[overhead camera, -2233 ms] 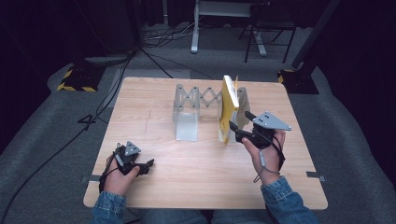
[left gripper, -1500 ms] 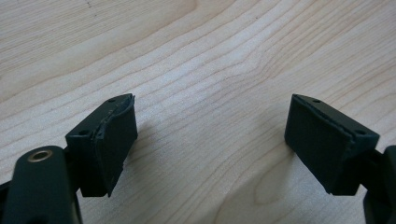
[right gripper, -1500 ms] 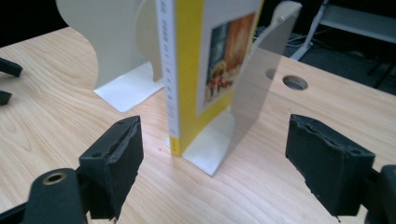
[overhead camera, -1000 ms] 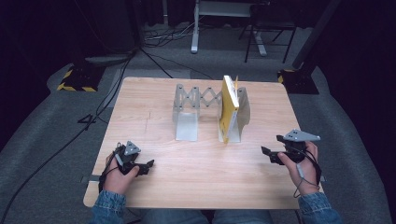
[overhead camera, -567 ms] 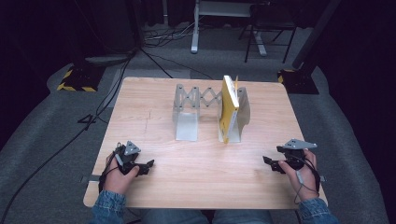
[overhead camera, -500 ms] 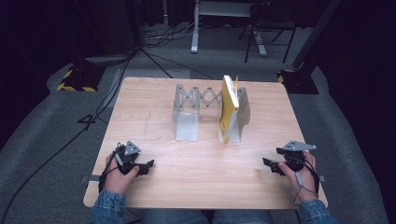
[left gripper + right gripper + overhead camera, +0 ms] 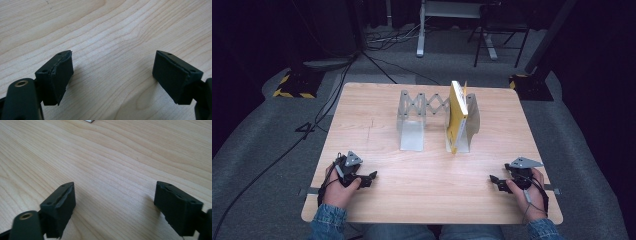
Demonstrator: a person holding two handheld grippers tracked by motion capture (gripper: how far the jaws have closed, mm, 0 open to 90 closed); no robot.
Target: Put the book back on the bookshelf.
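Both sets of jaws are spread wide, with nothing but bare wood between them. The left gripper (image 7: 362, 177) and right gripper (image 7: 498, 182) rest low at the near corners of the table (image 7: 377, 115), well apart from the book (image 7: 457, 116). It stands upright against the right end of the rack (image 7: 419, 117). The book is judged stiff, fairly light, and best pinched across its top edge. Book and rack are shown from above; wood grain is seen in the gripper views.

We held the L gripper (image 7: 362, 177) low at near left, jaws wide apart. R gripper (image 7: 498, 182) sat near right, likewise gaping. Both hands rested.
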